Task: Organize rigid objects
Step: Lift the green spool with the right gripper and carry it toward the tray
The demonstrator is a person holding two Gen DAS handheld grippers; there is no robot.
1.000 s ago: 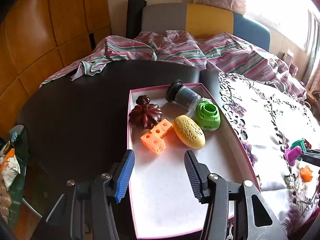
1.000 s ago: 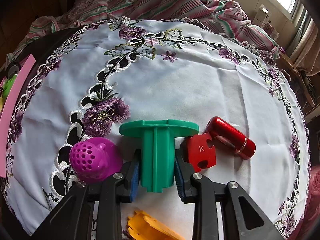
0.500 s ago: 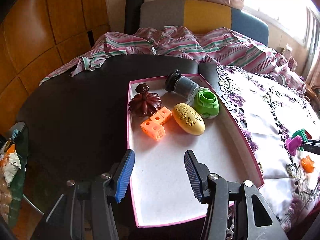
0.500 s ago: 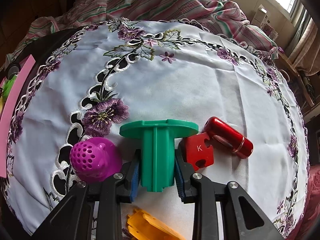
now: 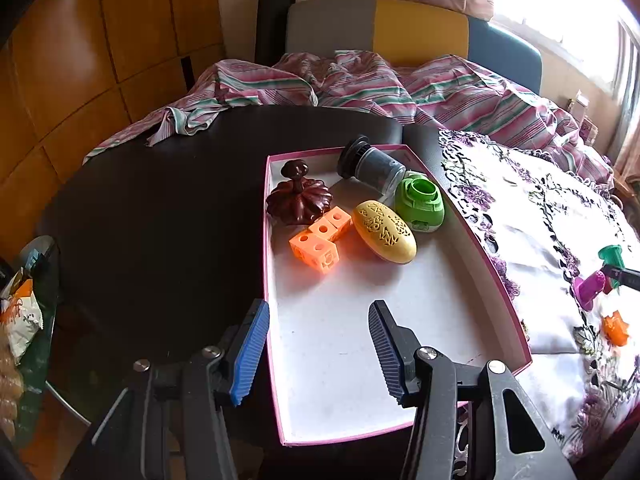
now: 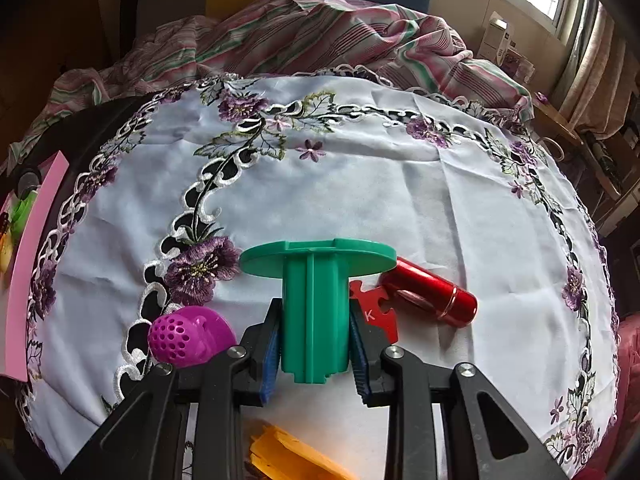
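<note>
Across the bench [image 5: 160,220], my pink-rimmed tray [image 5: 484,264] lies beside the embroidered cloth [image 6: 360,184], its near half bare, I judge for more pieces. Under my left gripper [image 5: 316,344], spread wide and holding nothing, that room lies open. My right gripper [image 6: 314,344] clamps the green spool [image 6: 314,300] by its stem, flange forward. Crowding it are the purple ball [image 6: 188,340], red cylinder [image 6: 432,296] and red puzzle piece [image 6: 376,312].

A dark round table [image 5: 152,216] carries a pink-rimmed tray [image 5: 486,264] and an embroidered cloth [image 6: 360,184] — striped fabric [image 5: 360,88] behind.
</note>
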